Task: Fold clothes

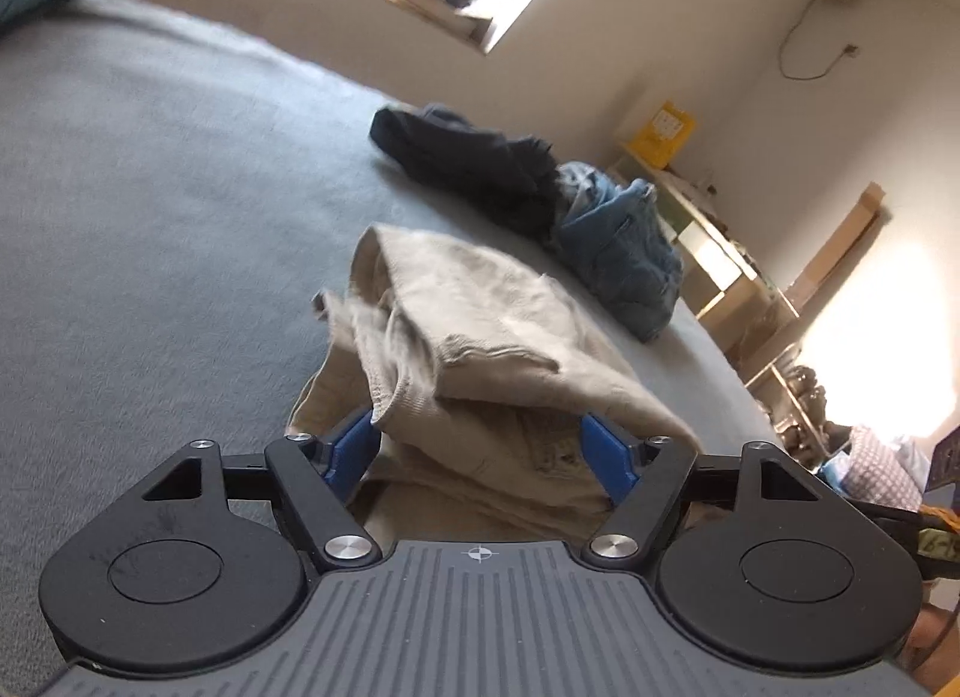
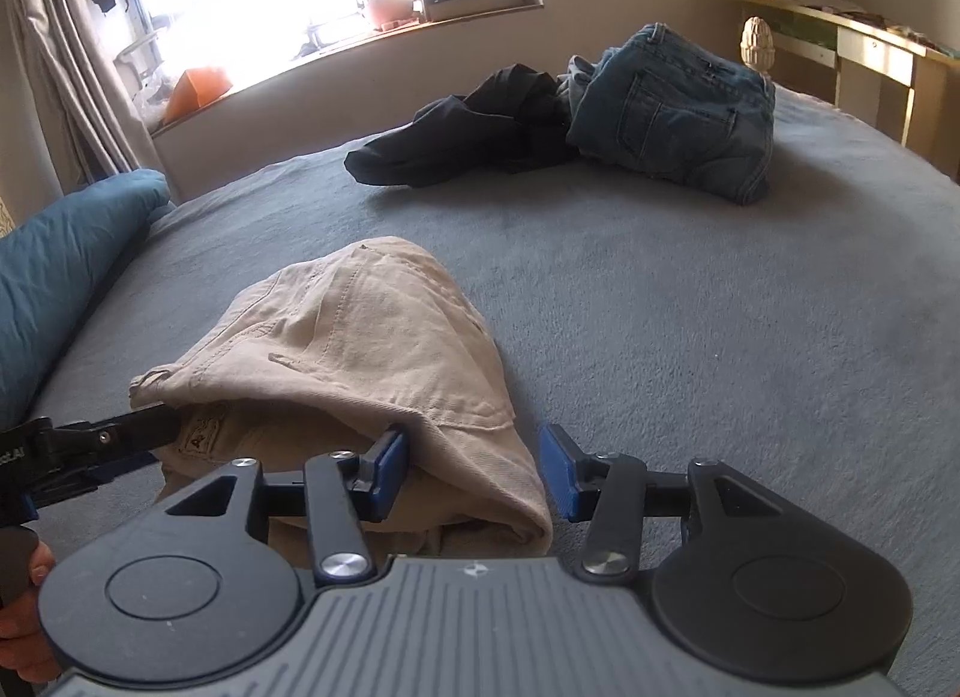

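Observation:
Beige trousers (image 1: 480,313) lie folded into a thick bundle on the grey bed cover (image 1: 150,217). My left gripper (image 1: 480,433) reaches into the fold. The lower layers, with a label showing, fill the gap from one blue pad to the other, and the top layer drapes over both fingertips. In the right wrist view the trousers (image 2: 360,337) sit just ahead, and the left gripper (image 2: 138,439) enters their waistband from the left. My right gripper (image 2: 471,463) stands open around the bundle's near right edge; its left pad touches cloth and its right pad is clear.
A crumpled dark garment (image 2: 480,126) and folded blue jeans (image 2: 678,108) lie farther back on the bed. A blue pillow (image 2: 60,277) is at the left. A desk (image 2: 870,42) stands beyond the bed's right side, and a window sill runs along the back wall.

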Action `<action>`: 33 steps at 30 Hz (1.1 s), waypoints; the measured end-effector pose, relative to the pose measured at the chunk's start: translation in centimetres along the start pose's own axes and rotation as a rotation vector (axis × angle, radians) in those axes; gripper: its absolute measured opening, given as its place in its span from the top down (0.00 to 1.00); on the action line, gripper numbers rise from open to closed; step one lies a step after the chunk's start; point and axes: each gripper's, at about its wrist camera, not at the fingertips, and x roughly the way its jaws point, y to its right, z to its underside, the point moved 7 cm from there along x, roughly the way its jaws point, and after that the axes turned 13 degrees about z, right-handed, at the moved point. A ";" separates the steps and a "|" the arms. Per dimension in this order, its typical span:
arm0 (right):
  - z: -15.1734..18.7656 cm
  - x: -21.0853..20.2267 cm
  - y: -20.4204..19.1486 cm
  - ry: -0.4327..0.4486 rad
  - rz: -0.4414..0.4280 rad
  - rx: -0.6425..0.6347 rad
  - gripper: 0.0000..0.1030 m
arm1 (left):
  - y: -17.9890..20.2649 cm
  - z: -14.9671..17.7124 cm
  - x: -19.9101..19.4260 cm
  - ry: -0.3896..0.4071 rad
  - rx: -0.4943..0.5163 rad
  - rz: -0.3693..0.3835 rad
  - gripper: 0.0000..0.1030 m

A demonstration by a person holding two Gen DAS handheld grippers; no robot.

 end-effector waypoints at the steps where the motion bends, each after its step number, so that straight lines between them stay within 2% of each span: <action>1: 0.0 0.0 0.0 0.001 0.001 0.001 0.51 | 0.3 -0.2 -0.1 0.015 0.002 0.012 0.28; 7: 0.3 0.3 0.4 -0.005 -0.013 0.034 0.50 | 0.8 -0.8 1.3 0.048 0.015 0.059 0.25; 12: 0.8 0.4 1.0 -0.014 -0.015 0.089 0.50 | 1.2 0.0 3.1 0.052 0.114 0.070 0.33; 16: 1.2 0.8 1.9 -0.020 -0.005 0.134 0.50 | 2.2 0.4 3.7 0.040 0.219 0.080 0.45; 23: -1.1 1.6 1.3 0.039 -0.029 0.190 0.51 | 1.9 0.8 2.2 0.014 0.237 0.071 0.47; 27: -2.3 -0.5 -0.3 0.117 -0.083 0.122 0.51 | 0.9 1.2 1.4 0.011 0.214 0.056 0.47; 30: -1.9 -2.2 -2.4 0.167 -0.124 -0.029 0.49 | 0.5 1.4 1.3 0.013 0.198 0.052 0.48; 33: -0.9 -2.4 -4.7 0.193 -0.103 -0.199 0.47 | 0.3 1.4 1.3 0.019 0.186 0.046 0.48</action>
